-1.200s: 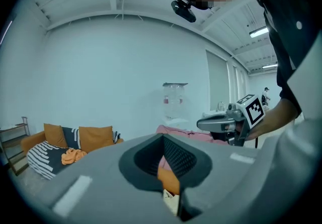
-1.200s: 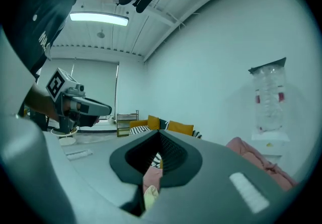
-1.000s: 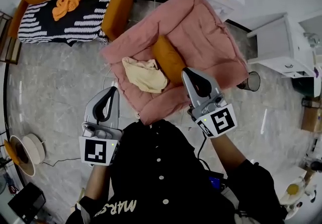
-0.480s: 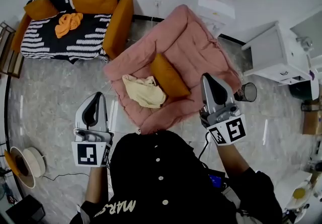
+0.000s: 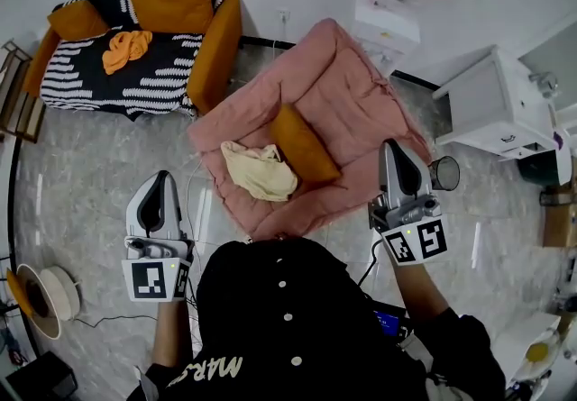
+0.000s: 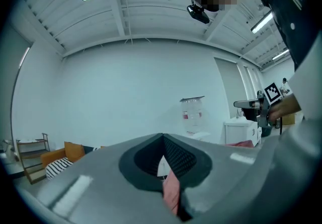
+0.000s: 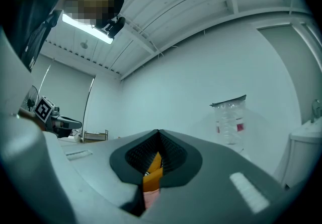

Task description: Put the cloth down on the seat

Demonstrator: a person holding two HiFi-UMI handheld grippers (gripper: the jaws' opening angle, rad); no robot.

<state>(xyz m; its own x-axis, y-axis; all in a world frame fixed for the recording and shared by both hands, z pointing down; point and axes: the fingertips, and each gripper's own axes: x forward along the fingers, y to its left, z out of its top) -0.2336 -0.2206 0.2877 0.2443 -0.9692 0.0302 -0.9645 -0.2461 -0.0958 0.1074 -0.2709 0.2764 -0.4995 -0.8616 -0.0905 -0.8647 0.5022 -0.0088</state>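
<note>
Head view: crumpled cream cloth (image 5: 260, 170) on quilted pink seat (image 5: 353, 88), twelve o'clock; our left gripper (image 5: 162, 177) and right gripper (image 5: 393, 146) closed on nothing.

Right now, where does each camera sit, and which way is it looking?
Head view: on the person's head, facing steeply down at the pink seat and cream cloth; shows chest, forearms, left gripper and right gripper.
Left gripper view: on the left gripper, facing along its shut jaws, up toward wall and ceiling; dark clothing at right.
Right gripper view: on the right gripper, likewise tilted up; clothing at left.
Shared: each gripper view catches the other gripper's marker cube.
</note>
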